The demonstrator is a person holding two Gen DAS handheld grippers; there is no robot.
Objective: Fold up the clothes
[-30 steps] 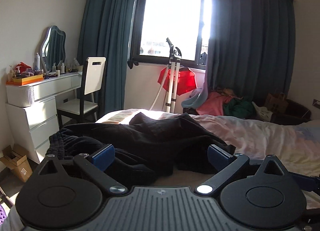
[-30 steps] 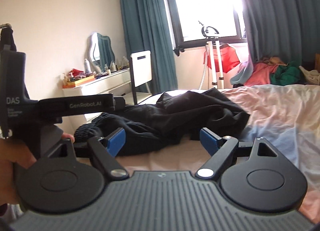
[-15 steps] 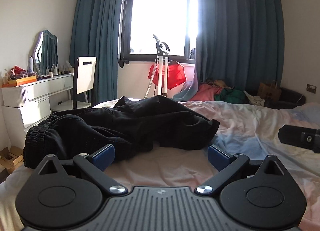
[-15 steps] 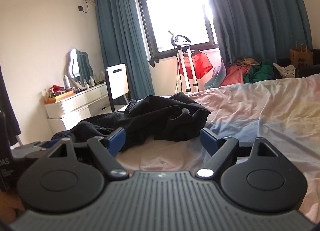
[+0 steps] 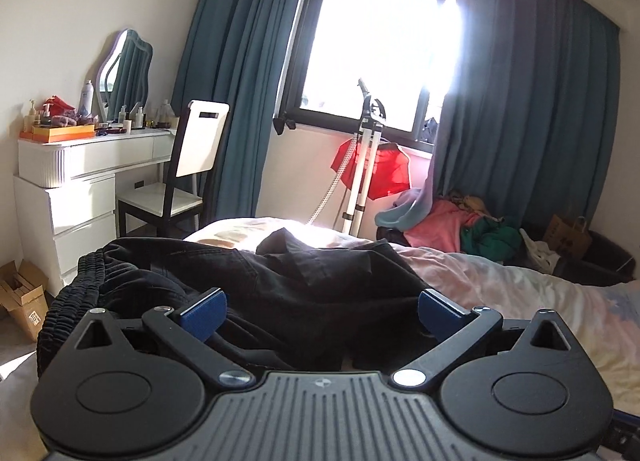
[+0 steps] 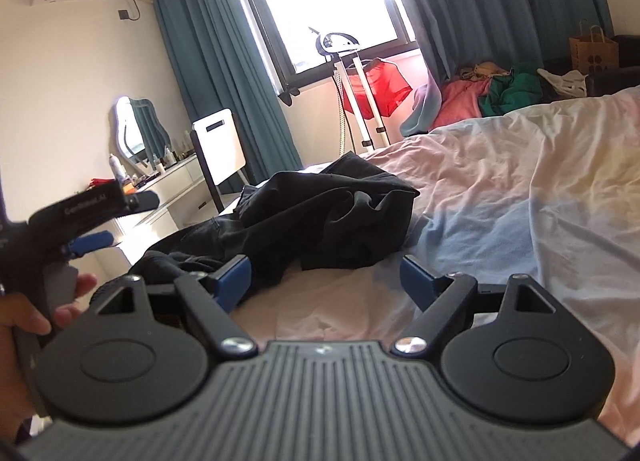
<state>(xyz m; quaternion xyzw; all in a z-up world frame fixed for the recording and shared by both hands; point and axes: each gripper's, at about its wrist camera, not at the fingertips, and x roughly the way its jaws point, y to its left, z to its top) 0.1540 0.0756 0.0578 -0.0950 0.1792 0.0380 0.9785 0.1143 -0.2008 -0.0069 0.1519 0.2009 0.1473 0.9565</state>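
A crumpled pair of black trousers with an elastic waistband lies on the pale bed sheet. My left gripper hovers open just over the near part of the trousers, with nothing between its blue pads. In the right wrist view the same trousers lie ahead and to the left. My right gripper stands open above the bare sheet, its left pad close to the cloth's edge. The left gripper shows at the far left there, held by a hand.
A white dressing table with bottles and a mirror stands at the left, with a white-backed chair beside it. A garment steamer stand holds a red garment by the window. A pile of clothes lies beyond the bed. A cardboard box sits on the floor.
The left gripper has swung back left and closer over the black trousers. The right gripper has tilted and moved nearer the trousers' edge. Both stay open.
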